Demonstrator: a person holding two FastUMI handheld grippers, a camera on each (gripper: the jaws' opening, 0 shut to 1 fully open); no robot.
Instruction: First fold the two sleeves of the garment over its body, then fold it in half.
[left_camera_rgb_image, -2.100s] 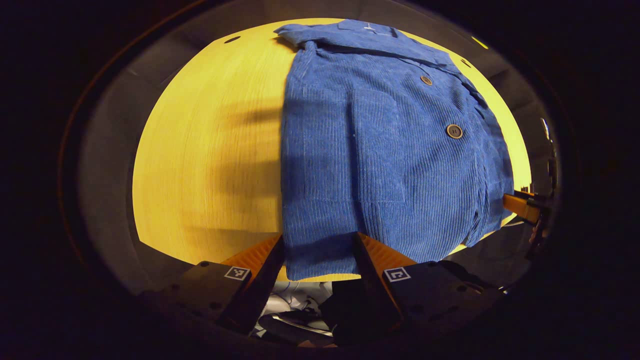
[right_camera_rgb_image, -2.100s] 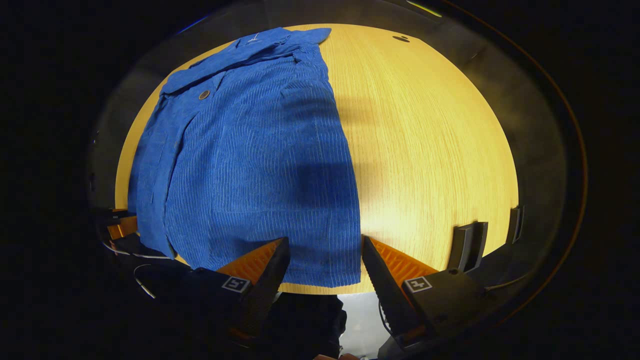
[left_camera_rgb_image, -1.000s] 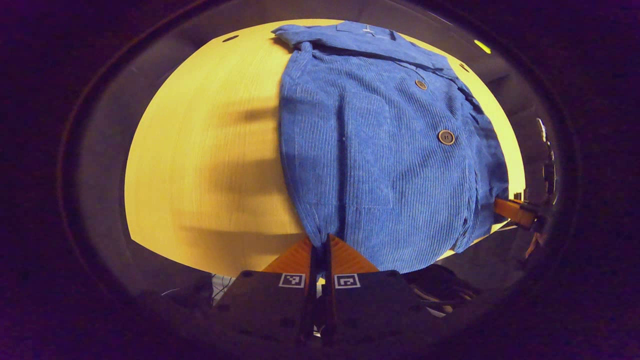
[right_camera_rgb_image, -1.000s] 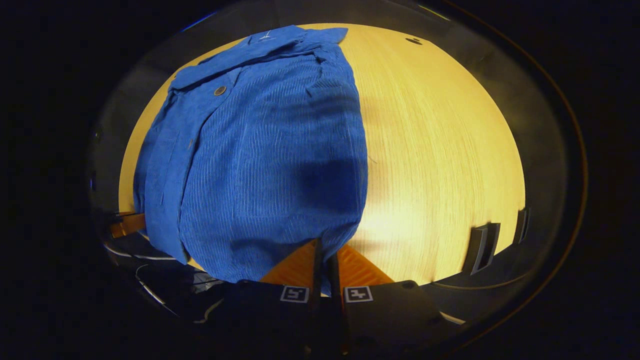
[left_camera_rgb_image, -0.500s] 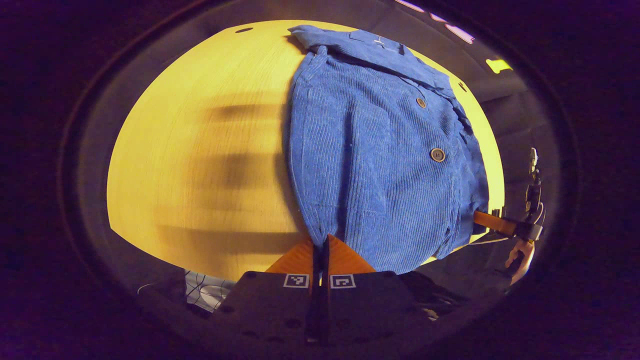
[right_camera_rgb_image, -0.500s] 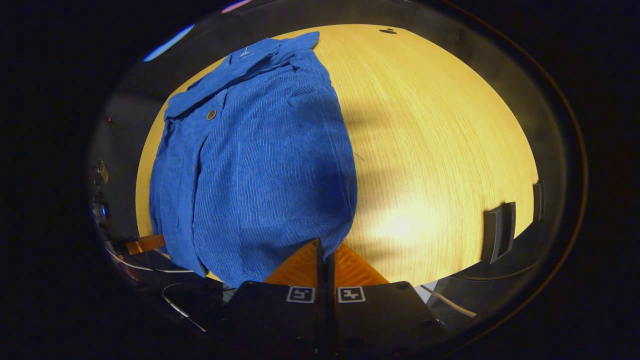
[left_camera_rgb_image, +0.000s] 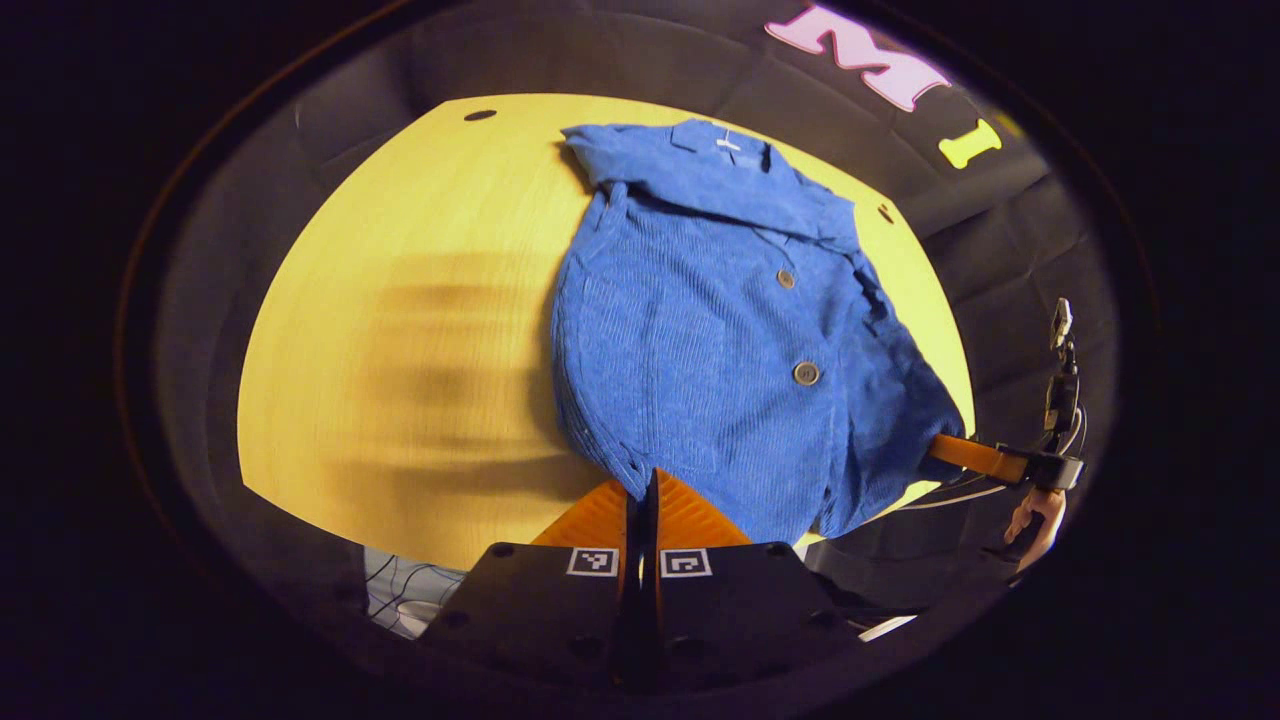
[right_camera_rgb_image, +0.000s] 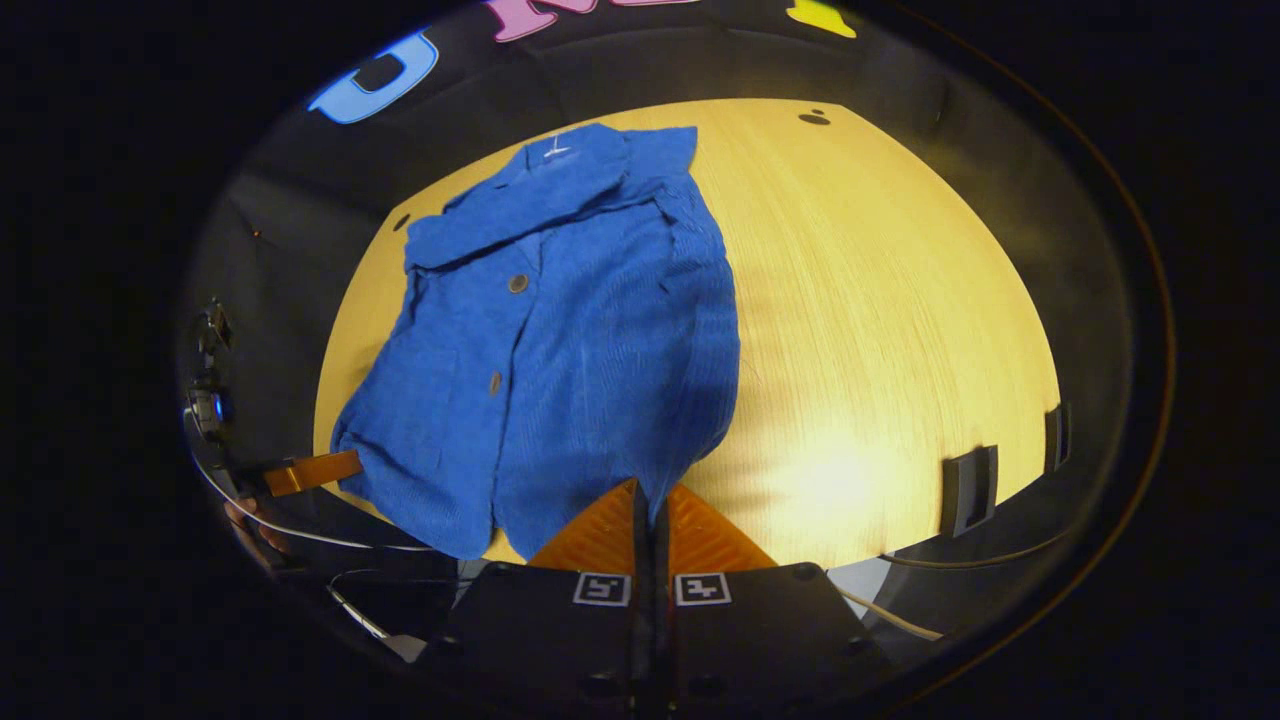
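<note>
1. Left gripper (left_camera_rgb_image: 645, 480) is clenched on the near hem corner of the blue jacket (left_camera_rgb_image: 720, 350), which lies on the yellow table (left_camera_rgb_image: 400, 350).
2. Right gripper (right_camera_rgb_image: 648, 495) is clamped on the other hem corner.
3. Judgement: half-fold under way; carry both corners level toward the collar (right_camera_rgb_image: 540, 190), with even tension.

Garment (left_camera_rgb_image: 720, 340) on bench (left_camera_rgb_image: 400, 330), collar (left_camera_rgb_image: 700, 170) at far edge. Left claw (left_camera_rgb_image: 640, 490) and right claw (right_camera_rgb_image: 648, 500) pinch the two near hem corners, lifted off bench.
</note>
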